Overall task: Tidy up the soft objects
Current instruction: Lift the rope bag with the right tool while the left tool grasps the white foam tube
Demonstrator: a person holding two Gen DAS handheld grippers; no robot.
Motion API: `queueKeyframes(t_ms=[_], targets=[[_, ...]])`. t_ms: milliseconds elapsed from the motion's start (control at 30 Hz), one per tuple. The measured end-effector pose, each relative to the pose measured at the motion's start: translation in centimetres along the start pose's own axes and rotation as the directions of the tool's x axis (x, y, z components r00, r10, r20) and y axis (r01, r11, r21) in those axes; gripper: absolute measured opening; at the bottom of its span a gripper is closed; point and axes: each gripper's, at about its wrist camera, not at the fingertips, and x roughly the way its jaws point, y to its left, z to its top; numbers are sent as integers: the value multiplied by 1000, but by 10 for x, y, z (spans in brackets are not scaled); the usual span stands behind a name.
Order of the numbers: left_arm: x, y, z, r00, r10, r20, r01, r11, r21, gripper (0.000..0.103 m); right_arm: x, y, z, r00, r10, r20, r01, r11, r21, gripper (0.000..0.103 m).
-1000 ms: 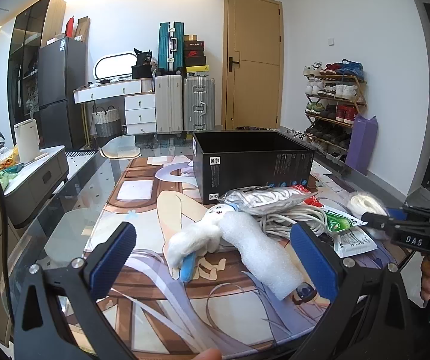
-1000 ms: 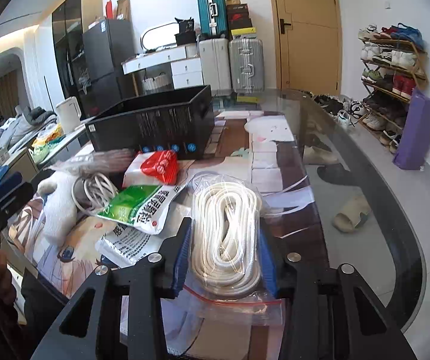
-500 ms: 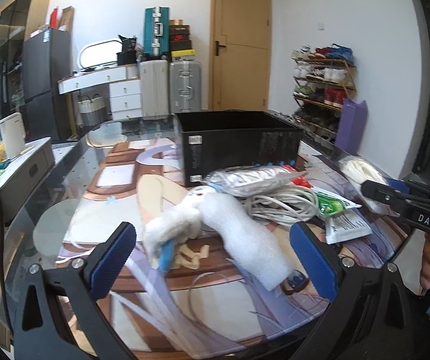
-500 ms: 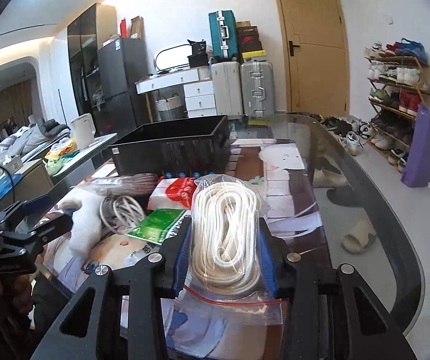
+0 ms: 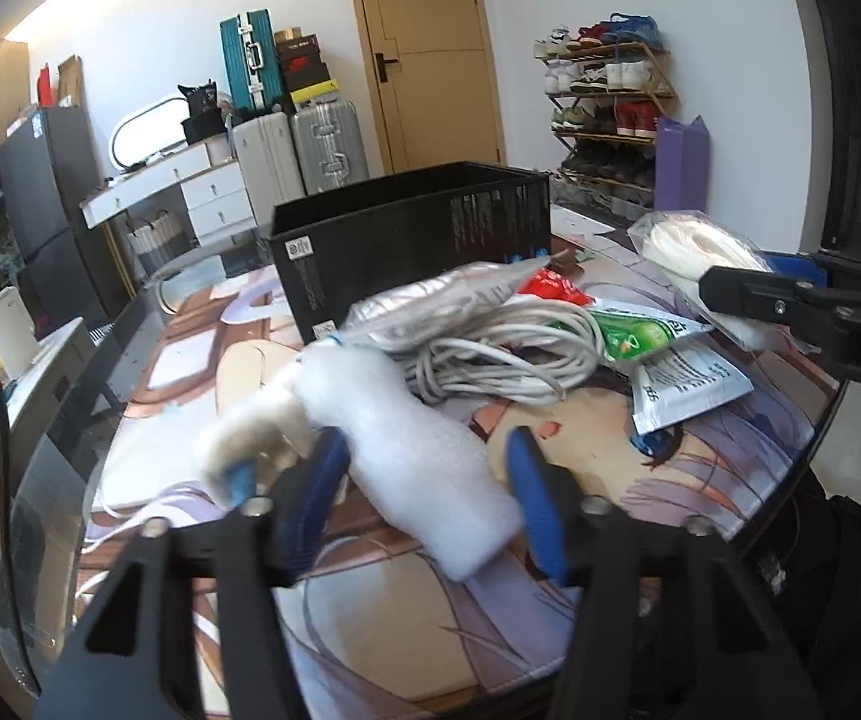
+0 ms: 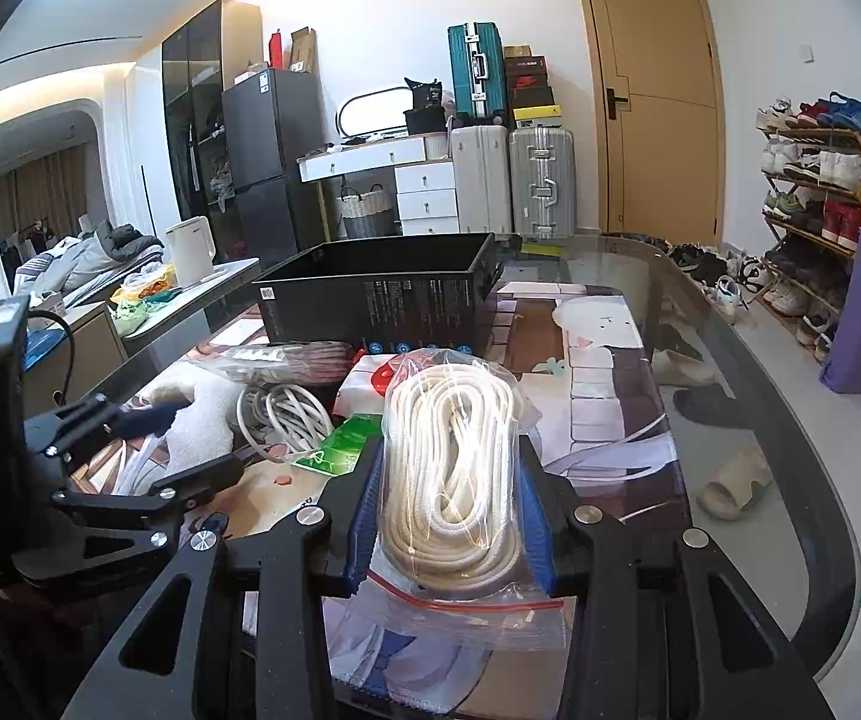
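Closing our left gripper (image 5: 424,489) around the white foam roll (image 5: 412,450) lying on the printed table mat (image 5: 700,468), pads not yet clearly pressing it, we clamp the bagged coil of white rope (image 6: 454,468) in our right gripper (image 6: 448,522), raised before the black box (image 6: 382,288).

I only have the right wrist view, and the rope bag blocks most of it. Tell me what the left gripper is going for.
Observer: The left gripper straddles a white foam roll. Its jaws are closing, with a slight gap still showing at one pad.
Operator: Now report what my bag hides on the table.
Observer: A white printed pouch lies flat there, partly under the green pouch.
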Motion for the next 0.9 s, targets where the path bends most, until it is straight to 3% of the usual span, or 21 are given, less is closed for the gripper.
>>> queueKeyframes(t_ms=[167,500,900], targets=[[-7,6,0,999,-31,12,31,999,-31,47,-1,1,1,1000,4,3,-4,1000,-7,41],[-37,13,6,994,-79,74,82,996,-43,46,-11,8,7,999,7,37,-6,1000,-25,41],[-55,34,12,990,-34,137,48,994,-102,44,-20,11,14,998,17,62,-14,999,-43,41]])
